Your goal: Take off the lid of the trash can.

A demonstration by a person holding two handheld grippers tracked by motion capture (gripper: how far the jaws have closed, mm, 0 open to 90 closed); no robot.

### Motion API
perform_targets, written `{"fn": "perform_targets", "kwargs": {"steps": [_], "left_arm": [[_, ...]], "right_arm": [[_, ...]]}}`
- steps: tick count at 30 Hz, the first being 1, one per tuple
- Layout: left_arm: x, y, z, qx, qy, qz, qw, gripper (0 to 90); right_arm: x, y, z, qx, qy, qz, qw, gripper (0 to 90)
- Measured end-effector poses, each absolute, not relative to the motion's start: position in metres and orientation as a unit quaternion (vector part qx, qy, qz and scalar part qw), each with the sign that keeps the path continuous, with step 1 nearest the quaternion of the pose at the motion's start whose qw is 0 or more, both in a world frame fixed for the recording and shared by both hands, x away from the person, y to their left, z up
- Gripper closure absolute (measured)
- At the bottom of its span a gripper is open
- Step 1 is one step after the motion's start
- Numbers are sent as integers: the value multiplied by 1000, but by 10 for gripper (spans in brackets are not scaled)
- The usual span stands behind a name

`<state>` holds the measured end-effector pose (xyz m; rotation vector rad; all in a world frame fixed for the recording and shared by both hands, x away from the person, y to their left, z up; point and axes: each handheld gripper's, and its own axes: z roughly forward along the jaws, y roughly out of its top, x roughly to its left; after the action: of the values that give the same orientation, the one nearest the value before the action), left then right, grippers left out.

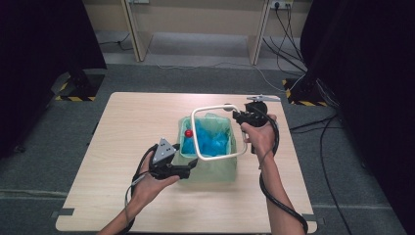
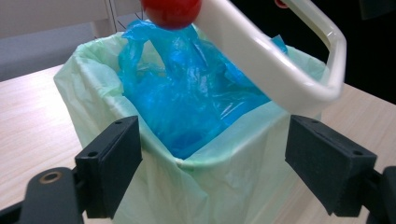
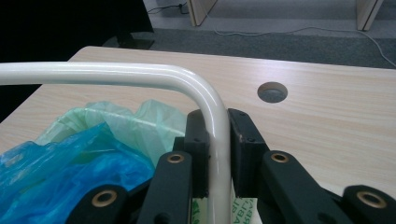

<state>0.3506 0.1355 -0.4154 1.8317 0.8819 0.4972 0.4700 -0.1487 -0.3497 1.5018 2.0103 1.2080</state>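
Bench point(image 1: 122, 147): pale wood-grain top, rounded corners, standing on grey carpet. Round cable hole point(image 3: 272, 92) through the top. Directly on it: one small bin lined with a green bag point(image 1: 215, 169), just right of centre.

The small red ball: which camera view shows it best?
The left gripper view: the small red ball is large and sharp against the white frame. The high view shows a tiny red dot. In the right gripper view I cannot find it.

White frame point(image 1: 219, 133) across bin point(image 1: 211, 169) mouth; bare table point(image 1: 127, 122) around.
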Motion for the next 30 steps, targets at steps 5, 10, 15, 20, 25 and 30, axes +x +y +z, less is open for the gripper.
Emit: {"fn": "perform_targets", "kwargs": {"steps": [5, 10, 15, 20, 25, 30], "left_arm": [[349, 138, -416, 759, 362, 206, 500, 178], [349, 141, -416, 759, 363, 208, 499, 178], [347, 146, -417, 759, 364, 209, 499, 178], [345, 152, -420, 760, 364, 208, 497, 178], [344, 157, -423, 760, 368, 207, 493, 175], [343, 160, -427, 762, 370, 205, 490, 174]], "right_arm": [[470, -158, -347, 535, 707, 427, 178, 790], [468, -172, -344, 542, 696, 435, 178, 790], [464, -196, -343, 554, 682, 443, 179, 789], [457, -229, -347, 575, 658, 453, 175, 788], [450, -265, -357, 598, 636, 454, 178, 787], [443, -292, -375, 621, 622, 442, 178, 785]]}}
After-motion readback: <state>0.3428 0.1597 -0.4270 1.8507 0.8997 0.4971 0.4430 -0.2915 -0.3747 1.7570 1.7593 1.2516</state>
